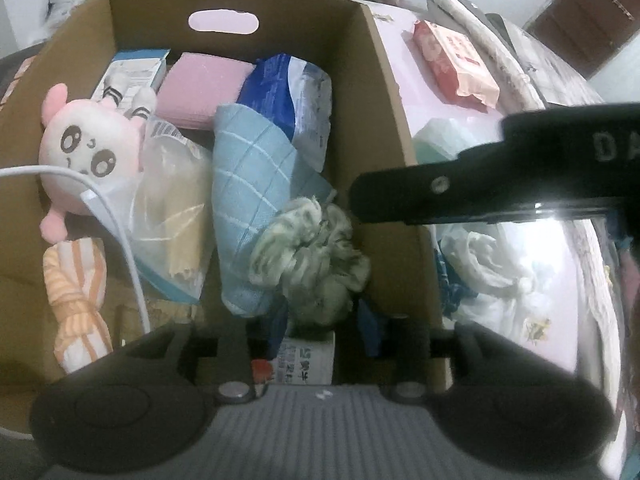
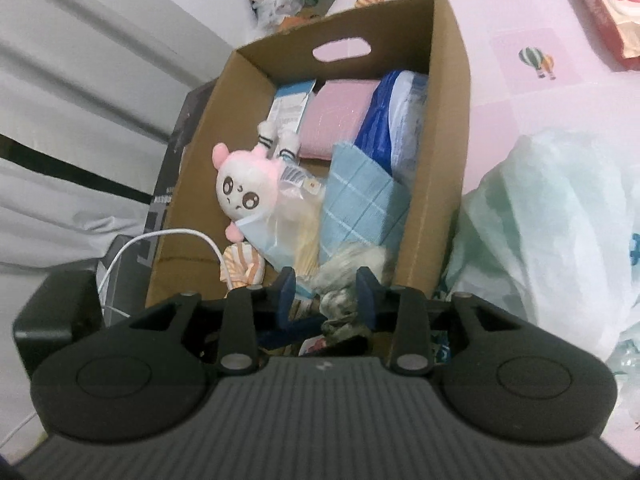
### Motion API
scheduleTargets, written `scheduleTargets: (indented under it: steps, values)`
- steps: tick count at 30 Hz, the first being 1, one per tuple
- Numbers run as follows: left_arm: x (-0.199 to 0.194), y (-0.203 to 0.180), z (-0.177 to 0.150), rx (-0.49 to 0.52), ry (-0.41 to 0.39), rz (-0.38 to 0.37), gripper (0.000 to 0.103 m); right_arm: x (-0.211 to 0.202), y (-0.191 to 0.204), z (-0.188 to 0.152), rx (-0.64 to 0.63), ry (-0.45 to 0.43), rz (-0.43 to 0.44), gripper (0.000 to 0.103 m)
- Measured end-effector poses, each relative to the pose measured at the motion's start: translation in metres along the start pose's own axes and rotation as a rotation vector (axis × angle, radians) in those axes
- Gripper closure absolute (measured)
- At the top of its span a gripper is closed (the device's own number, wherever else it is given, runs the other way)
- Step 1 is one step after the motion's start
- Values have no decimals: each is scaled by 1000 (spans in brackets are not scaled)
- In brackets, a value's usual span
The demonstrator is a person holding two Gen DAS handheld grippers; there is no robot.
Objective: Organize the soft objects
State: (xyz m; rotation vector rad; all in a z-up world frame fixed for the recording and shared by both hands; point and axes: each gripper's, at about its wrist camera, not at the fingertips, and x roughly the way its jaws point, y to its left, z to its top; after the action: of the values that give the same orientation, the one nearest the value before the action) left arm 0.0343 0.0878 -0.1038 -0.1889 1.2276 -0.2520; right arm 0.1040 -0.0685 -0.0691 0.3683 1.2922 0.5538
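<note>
Scrunchie [image 1: 310,256] [image 2: 352,276], pale green and bunched with no clear long axis, sits in the box [image 1: 384,80] [image 2: 448,120] at its near right corner, on the blue towel [image 1: 256,184] [image 2: 360,208]. Your right gripper [image 2: 326,294] points down into that corner, fingers apart, flanking the scrunchie. Your left gripper [image 1: 320,332] hangs low over the near edge; its fingers are hidden, so grip unclear. Plush [image 1: 86,148] [image 2: 244,192] lies by the left wall.

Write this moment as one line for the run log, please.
stage: placing into cardboard box | right tongs: open around grey-green scrunchie | left tongs: open, above scrunchie | outside: red wipes pack
</note>
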Motion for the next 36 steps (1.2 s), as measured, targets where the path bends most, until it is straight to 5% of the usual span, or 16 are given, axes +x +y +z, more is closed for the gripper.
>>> scheduleTargets:
  steps: [9,12,19,27,32,36]
  values:
    - [-51,-8,1,-42,-68,78,34,-35,-5,-9,43,-76,4,45]
    - [-88,-16,4,-47,-123,148,23,-63,3,-13,38,-121,-21,16]
    - [-179,-49,12,50,-245,336,10,-164,36,-29,-25,-232,-142,3]
    - [-282,-77,7,32,-412,344,0,-272,75,-66,-98,-386,-253,1]
    - [-305,-104,-4,-37,-402,507,0,-323,97,-72,-204,-493,-272,1]
    - [-319,-135,-15,-78,-404,627,0,-370,101,-78,-319,-683,-354,1]
